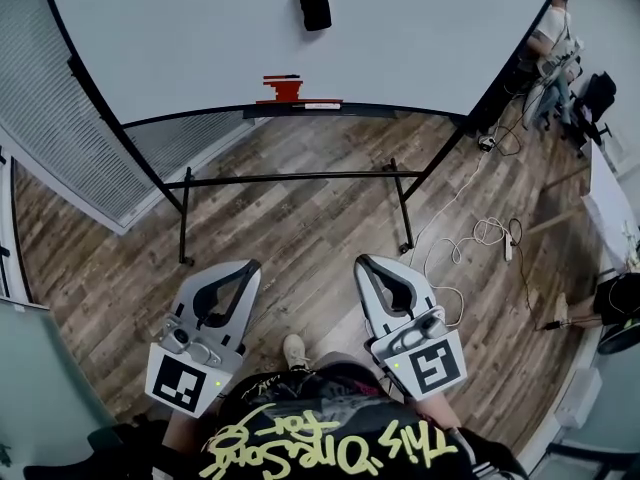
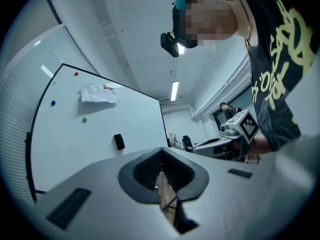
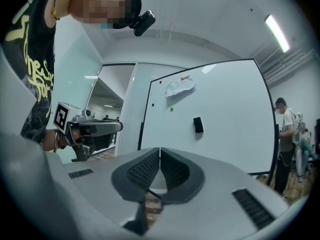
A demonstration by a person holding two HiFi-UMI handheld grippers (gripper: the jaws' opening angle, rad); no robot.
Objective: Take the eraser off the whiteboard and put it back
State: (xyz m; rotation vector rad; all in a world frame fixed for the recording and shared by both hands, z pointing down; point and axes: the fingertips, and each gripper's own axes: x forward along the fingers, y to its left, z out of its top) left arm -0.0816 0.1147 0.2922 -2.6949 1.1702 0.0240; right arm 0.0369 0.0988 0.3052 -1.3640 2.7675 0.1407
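A black eraser (image 1: 314, 6) clings to the white whiteboard (image 1: 200, 38) ahead of me; it also shows as a small dark block in the left gripper view (image 2: 119, 141) and the right gripper view (image 3: 198, 125). My left gripper (image 1: 250, 266) is held level in front of my body, some way short of the board, jaws shut with nothing between them. My right gripper (image 1: 363, 262) hangs beside it, also shut and empty. Each gripper sees the other: the right gripper (image 2: 200, 147) in the left view, the left gripper (image 3: 118, 126) in the right view.
The board stands on a black frame (image 1: 290, 178) with feet on the wood floor. A red object (image 1: 287, 89) lies on its tray. A crumpled paper (image 2: 98, 93) and coloured magnets sit on the board. Cables (image 1: 480, 238) run on the floor at right, where a person (image 1: 552, 28) stands.
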